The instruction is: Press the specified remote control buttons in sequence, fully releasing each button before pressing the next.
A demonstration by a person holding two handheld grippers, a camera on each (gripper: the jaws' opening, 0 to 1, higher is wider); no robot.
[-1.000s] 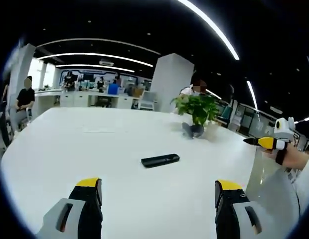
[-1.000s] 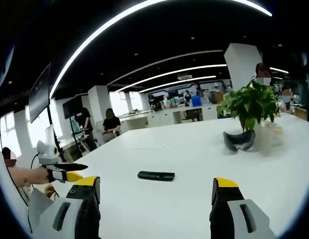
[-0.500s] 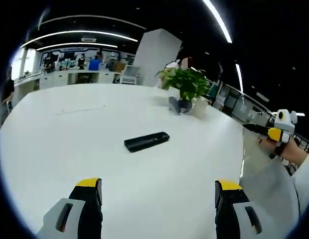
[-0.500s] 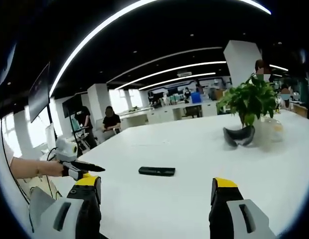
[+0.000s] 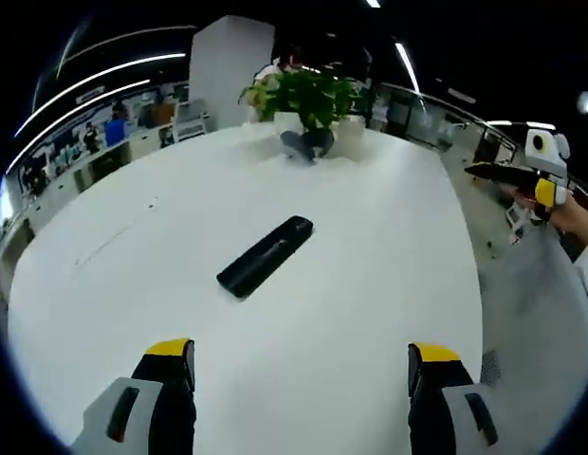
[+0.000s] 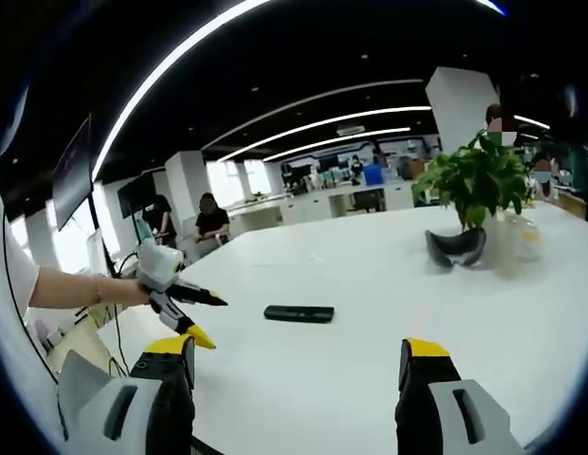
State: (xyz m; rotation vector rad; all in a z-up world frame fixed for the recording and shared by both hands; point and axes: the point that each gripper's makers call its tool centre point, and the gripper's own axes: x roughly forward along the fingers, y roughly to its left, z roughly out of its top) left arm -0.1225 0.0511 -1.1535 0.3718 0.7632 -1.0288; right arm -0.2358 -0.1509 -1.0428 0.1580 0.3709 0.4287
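Remote control [image 5: 265, 255] alone on the white table [image 5: 370, 284], both grippers off it.

In the left gripper view the black remote lies slantwise at centre frame, above the left gripper [image 5: 299, 365], whose jaws stand wide with nothing between them. The right gripper [image 6: 296, 365] (likewise wide, nothing held) sees the remote at centre. A potted plant [image 6: 476, 185] stands at upper right in the right gripper view.

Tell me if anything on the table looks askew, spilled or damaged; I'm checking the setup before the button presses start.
Nothing stands out. The remote lies flat on the white table, untouched, and the plant stands upright at the far side. Both grippers, left and right, are open and clear of the remote.
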